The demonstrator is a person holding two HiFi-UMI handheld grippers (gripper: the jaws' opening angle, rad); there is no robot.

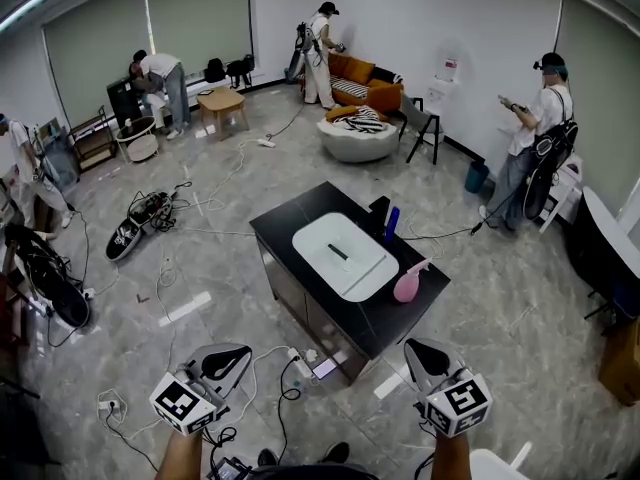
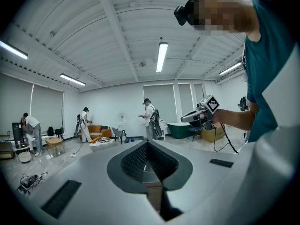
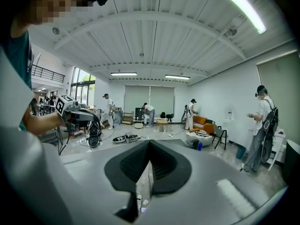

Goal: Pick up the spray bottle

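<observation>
the left gripper and right gripper both have jaws pressed together, empty. the pink spray bottle stands on the black counter, ahead of the right gripper and apart from it. that gripper should probably open wide before it closes round the bottle's body.

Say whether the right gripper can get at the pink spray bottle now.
Probably yes: the pink spray bottle sits at the near corner of the black counter, and nothing stands between it and the right gripper, though its shut jaws must open first.
</observation>
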